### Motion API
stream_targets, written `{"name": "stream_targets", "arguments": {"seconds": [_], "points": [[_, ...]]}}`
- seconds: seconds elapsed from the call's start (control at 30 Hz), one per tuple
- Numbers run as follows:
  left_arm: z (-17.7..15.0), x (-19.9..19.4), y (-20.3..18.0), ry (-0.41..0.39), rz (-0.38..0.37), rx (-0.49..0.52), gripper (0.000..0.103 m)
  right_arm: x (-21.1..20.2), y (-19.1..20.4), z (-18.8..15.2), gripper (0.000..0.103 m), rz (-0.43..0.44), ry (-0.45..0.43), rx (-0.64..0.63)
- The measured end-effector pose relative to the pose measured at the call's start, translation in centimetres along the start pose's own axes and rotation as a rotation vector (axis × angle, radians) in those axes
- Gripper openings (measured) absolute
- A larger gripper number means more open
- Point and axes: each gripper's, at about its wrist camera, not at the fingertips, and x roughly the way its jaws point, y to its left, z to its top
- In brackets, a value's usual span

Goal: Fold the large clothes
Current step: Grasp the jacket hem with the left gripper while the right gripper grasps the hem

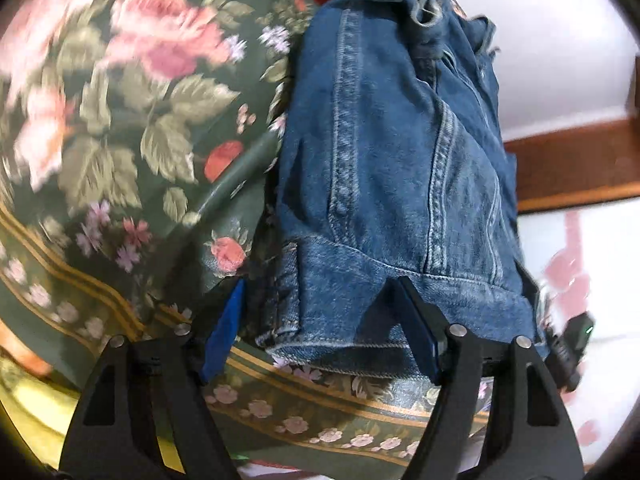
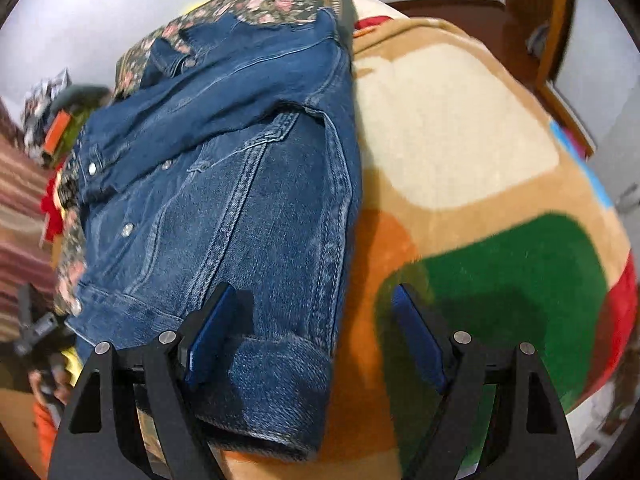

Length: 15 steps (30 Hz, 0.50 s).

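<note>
We saw the denim jacket [image 2: 224, 168] lying folded across the floral quilt [image 1: 120, 128] and the colourful blanket [image 2: 460, 152]. At the jacket's hem, our left hand-held gripper [image 1: 320, 332] and right hand-held gripper [image 2: 314, 336] both gaped wide, gripping nothing.

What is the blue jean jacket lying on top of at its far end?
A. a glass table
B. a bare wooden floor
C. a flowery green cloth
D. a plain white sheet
C: in the right wrist view, the denim jacket lies with its far end over the green floral cloth.
</note>
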Motion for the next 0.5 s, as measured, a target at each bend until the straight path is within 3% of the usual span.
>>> {"name": "stream_targets", "arguments": {"seconds": [0.13,0.2,0.27,0.3,0.37,0.43,0.5], "points": [[-0.7,-0.3,-0.7,-0.009,-0.048,0.02,0.073,-0.2,-0.1,-0.5,0.077,0.042,-0.019,0.018],[-1.0,-0.6,-1.9,-0.032,-0.017,0.067,0.07,-0.2,0.1,-0.7,0.064,0.081,-0.025,0.0],[-1.3,-1.2,-3.6,-0.058,0.038,0.132,0.057,-0.2,0.6,-0.6,0.047,0.102,-0.029,-0.017],[-1.4,-1.4,-4.2,-0.074,0.071,0.158,0.052,-0.1,0.8,-0.4,0.044,0.097,-0.035,-0.024],[-1.6,-2.1,-5.4,-0.116,0.122,0.202,0.029,-0.3,1.3,-0.2,0.031,0.082,-0.052,-0.044],[-1.7,-3.3,-6.5,-0.162,0.124,0.24,0.015,-0.7,1.7,0.2,0.022,0.088,-0.072,-0.059],[-1.6,-4.3,-7.7,-0.206,0.118,0.263,0.012,-1.3,2.2,0.6,0.019,0.091,-0.112,-0.079]]}}
